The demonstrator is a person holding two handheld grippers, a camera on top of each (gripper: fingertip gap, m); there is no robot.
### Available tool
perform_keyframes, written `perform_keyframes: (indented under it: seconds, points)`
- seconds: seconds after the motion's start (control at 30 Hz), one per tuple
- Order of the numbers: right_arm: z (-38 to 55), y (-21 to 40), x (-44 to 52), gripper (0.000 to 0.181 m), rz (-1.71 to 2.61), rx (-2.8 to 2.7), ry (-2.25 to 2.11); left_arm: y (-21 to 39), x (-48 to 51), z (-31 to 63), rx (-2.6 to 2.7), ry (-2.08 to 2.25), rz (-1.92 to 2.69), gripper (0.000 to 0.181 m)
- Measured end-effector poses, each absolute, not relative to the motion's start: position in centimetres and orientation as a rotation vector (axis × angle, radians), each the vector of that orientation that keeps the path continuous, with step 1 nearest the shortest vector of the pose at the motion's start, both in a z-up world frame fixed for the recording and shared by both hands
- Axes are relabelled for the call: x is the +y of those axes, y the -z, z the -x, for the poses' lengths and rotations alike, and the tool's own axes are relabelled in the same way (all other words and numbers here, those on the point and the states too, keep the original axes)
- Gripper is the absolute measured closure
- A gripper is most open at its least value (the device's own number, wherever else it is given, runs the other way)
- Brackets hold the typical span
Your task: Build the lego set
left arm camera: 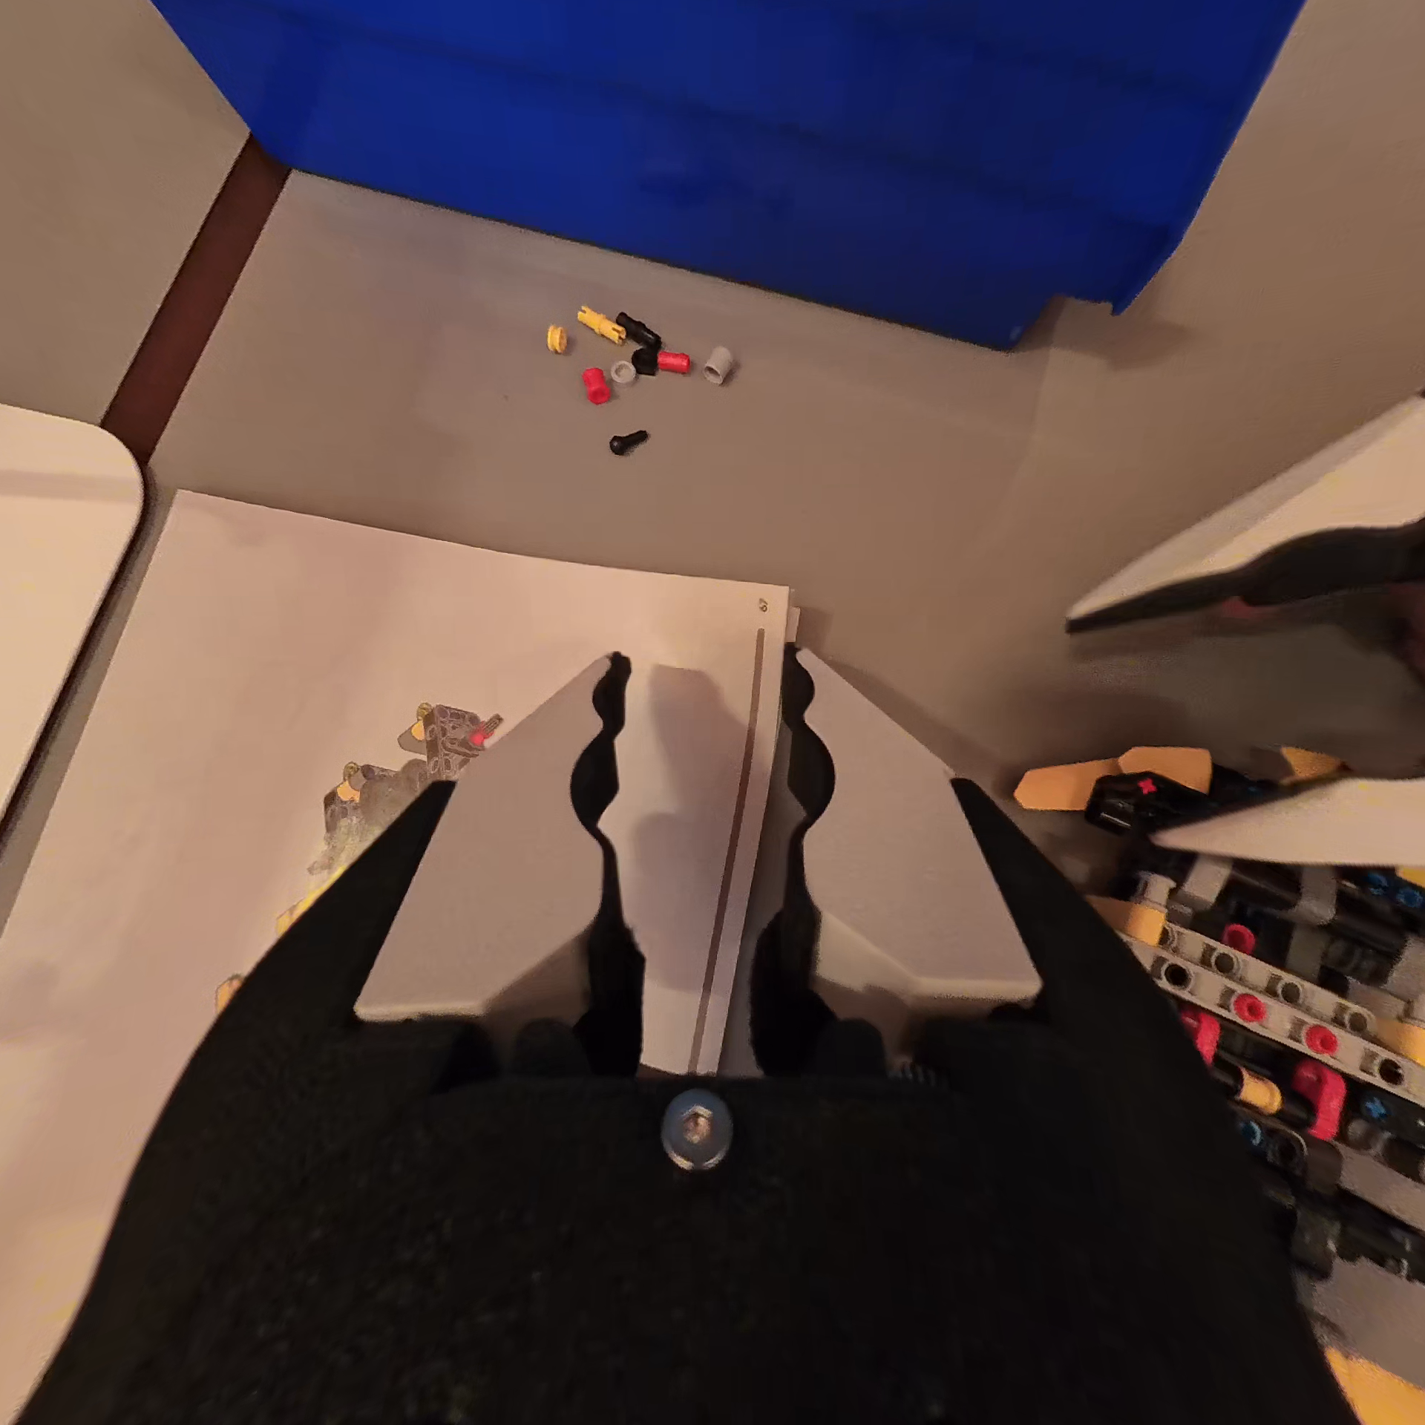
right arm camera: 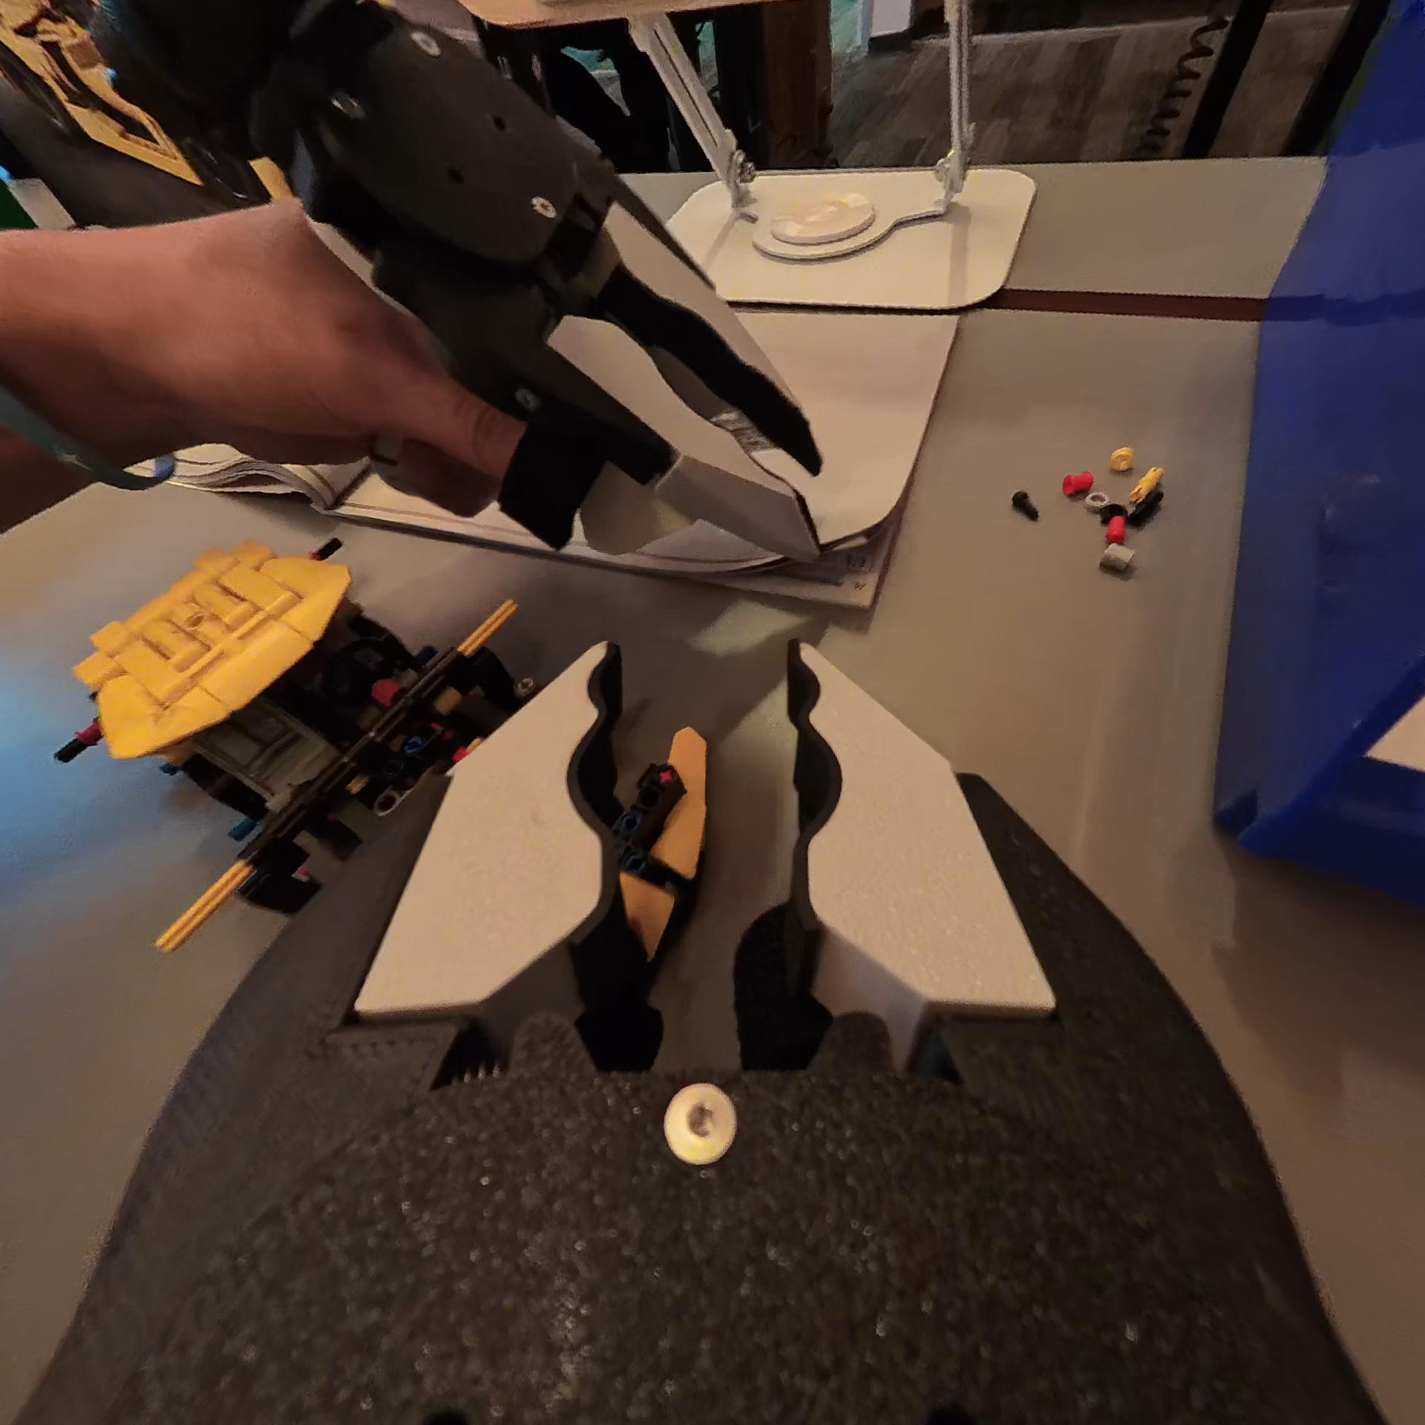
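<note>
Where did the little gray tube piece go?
The gray tube piece lies on the table at the right end of the loose pieces, near the blue bin.

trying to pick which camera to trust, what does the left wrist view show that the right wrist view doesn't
Only the left wrist view shows the printed drawing on the open instruction booklet under the left gripper.

Only the right wrist view shows the hand holding that gripper, the yellow-topped lego model whole, the white stand base, and a small yellow and black assembly between the right gripper fingers.

Both show the booklet, the loose small pieces, the blue bin and the grey table.
</note>
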State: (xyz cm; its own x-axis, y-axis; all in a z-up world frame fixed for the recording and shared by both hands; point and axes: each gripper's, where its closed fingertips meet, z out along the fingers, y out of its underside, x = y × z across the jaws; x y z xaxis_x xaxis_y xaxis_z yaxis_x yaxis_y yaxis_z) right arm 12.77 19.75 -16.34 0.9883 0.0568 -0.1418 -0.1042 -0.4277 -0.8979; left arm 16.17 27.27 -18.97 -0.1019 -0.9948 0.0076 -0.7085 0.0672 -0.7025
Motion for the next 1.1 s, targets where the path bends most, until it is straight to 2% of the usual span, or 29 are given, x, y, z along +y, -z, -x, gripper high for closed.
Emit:
perform_keyframes:
  seconds: [0.07,0.1,0.13,0.53,0.67,0.7,0.73,0.87,0.97,1.03,1.1]
  points:
    - [-13.3,16.4,20.7,0.137,2.020,0.013,-0.127,18.8,27.1,-16.0,1.853,0.843,1.711,0.153]
    - [-13.9,16.6,21.2,0.135,2.054,0.005,-0.092,18.5,26.9,-15.9,1.846,0.907,1.721,0.172]
    - [-14.4,16.8,21.8,0.132,2.088,-0.001,-0.067,18.2,26.6,-15.8,1.835,0.977,1.732,0.181]
    - [-13.8,20.4,27.8,0.115,2.338,-0.090,-0.126,16.2,28.2,-14.4,1.542,1.404,1.891,0.181]
    - [-13.2,20.2,29.0,0.128,2.349,-0.036,-0.213,15.0,27.2,-13.7,1.491,1.534,1.904,0.181]
    - [-12.9,19.9,29.2,0.145,2.343,-0.052,-0.224,14.7,27.3,-13.2,1.461,1.553,1.922,0.180]
    - [-12.8,19.4,29.4,0.160,2.321,-0.065,-0.205,14.2,27.9,-12.8,1.400,1.557,1.946,0.170]
    - [-10.9,16.3,29.8,0.172,2.211,-0.236,-0.120,11.8,31.8,-10.3,1.104,1.583,1.997,0.122]
    - [-8.2,14.6,29.8,0.175,2.149,-0.469,0.047,10.2,32.8,-8.8,0.979,1.626,2.040,0.100]
    - [-6.8,14.3,29.9,0.177,2.123,-0.601,0.171,10.0,34.0,-7.7,0.860,1.638,2.125,0.101]
    - [-5.2,14.2,30.1,0.180,2.091,-0.704,0.203,10.6,35.3,-6.9,0.757,1.658,2.196,0.117]
